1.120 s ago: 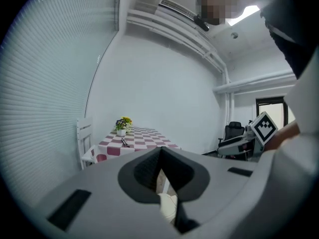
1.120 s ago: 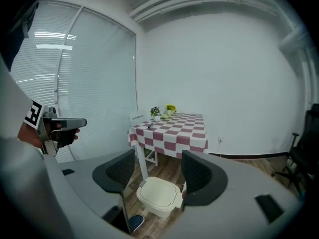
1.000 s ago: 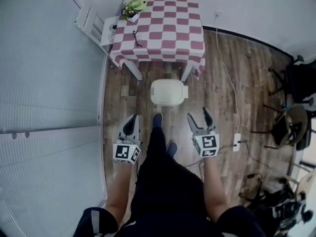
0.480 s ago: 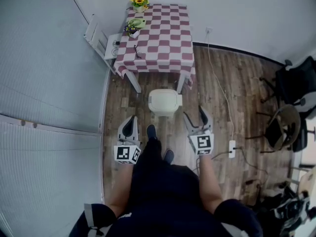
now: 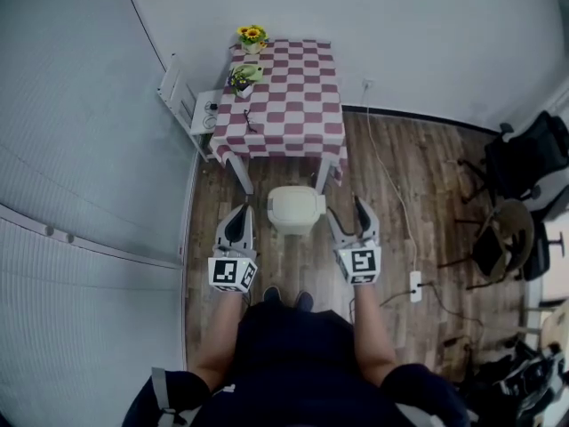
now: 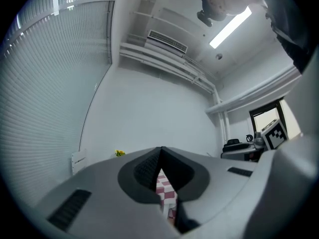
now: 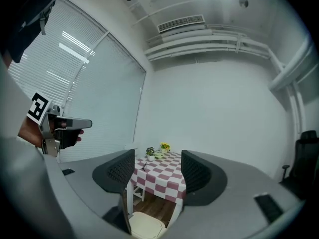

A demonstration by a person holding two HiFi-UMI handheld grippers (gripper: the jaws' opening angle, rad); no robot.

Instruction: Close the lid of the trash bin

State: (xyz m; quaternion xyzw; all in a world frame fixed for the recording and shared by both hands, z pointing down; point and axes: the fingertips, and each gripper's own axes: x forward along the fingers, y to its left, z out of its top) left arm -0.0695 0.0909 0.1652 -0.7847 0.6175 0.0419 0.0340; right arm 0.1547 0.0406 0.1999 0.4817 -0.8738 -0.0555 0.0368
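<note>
The bin (image 5: 296, 210) stands on the floor (image 5: 391, 176) just before the table (image 5: 283, 96). It lies between the left gripper (image 5: 238, 215) on its left and the right gripper (image 5: 347, 210) on its right, touching neither. Flowers (image 5: 252, 36) sit at the table's far left corner, and chairs (image 5: 524, 154) stand well apart to the right.

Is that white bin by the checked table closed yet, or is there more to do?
Done, it seems: the trash bin has its lid lying flat on top, shut as far as the views show. In hand: nothing. The left hand-held gripper has its jaws together and the right hand-held gripper has them apart, both empty and short of the bin. Left: apparently nothing.
</note>
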